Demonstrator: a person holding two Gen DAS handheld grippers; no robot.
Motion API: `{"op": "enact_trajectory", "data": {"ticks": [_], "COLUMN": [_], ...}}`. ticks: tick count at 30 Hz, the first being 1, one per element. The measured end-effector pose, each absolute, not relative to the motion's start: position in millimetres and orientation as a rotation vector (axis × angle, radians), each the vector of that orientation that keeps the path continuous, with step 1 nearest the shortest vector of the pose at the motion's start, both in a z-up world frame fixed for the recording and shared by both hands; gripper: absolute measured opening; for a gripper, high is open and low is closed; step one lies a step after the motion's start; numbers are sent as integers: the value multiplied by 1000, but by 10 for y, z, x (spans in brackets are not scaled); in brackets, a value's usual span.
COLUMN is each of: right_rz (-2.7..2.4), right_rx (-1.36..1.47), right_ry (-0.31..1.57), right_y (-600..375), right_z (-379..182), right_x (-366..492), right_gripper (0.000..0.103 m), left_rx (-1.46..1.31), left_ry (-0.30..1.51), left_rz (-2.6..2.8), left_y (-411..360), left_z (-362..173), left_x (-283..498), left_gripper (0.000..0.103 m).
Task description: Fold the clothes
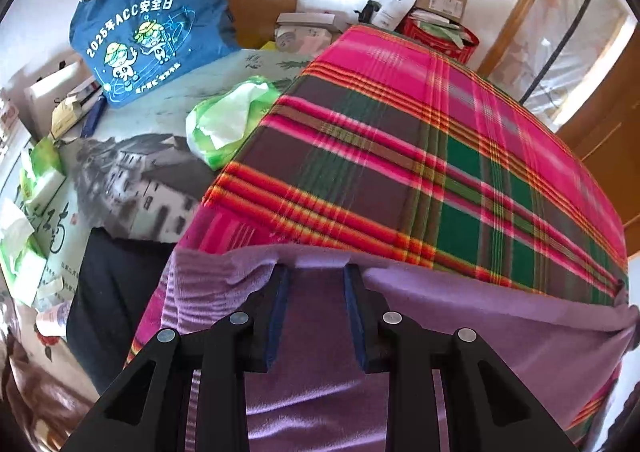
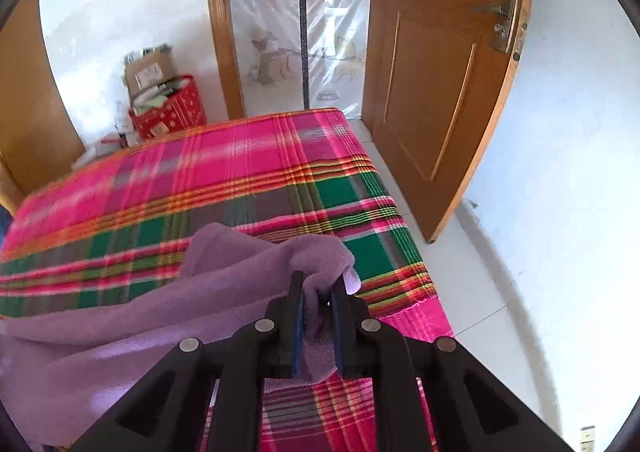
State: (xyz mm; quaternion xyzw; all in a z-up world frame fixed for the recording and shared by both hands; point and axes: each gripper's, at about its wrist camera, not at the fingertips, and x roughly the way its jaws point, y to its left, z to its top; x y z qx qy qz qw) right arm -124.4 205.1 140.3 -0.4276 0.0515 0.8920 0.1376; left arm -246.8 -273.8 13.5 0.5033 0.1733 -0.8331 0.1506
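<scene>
Holding a purple fleece garment (image 2: 120,316) stretched over the plaid bedspread (image 2: 248,180), right gripper (image 2: 320,288) clamped tight on a bunched corner, left gripper (image 1: 316,272) with pads part-way apart and the fleece edge draped across the tips, so can't really tell if that side is truly pinched. Probably best to keep both corners level and taut, carry the edge forward evenly, and lay it flat before letting go. Plenty of clear plaid ahead, but watch the bed's right edge dropping to the floor near the wooden door (image 2: 440,92), plus the green tissue pack (image 1: 228,120) and blue bag (image 1: 148,36) crowding the left.
</scene>
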Motion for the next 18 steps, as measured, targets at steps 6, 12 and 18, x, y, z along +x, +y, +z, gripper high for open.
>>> {"op": "enact_trajectory", "data": {"ticks": [6, 12, 18], "right_rz": [2579, 2574, 2647], "right_rx": [-1229, -1248, -1199], "right_ry": [45, -21, -85], "right_y": [1819, 1735, 1654], "right_z": [1316, 1400, 1718], "right_x": [-1399, -1292, -794], "right_gripper": [14, 34, 35], "left_rx": [1419, 1427, 1408], "left_ry": [553, 635, 674], "left_rz": [-2375, -2394, -2445], "left_y": [-2938, -3086, -3162], "left_z": [175, 250, 461], "left_x": [-2426, -2219, -1747], "left_gripper": [29, 29, 29]}}
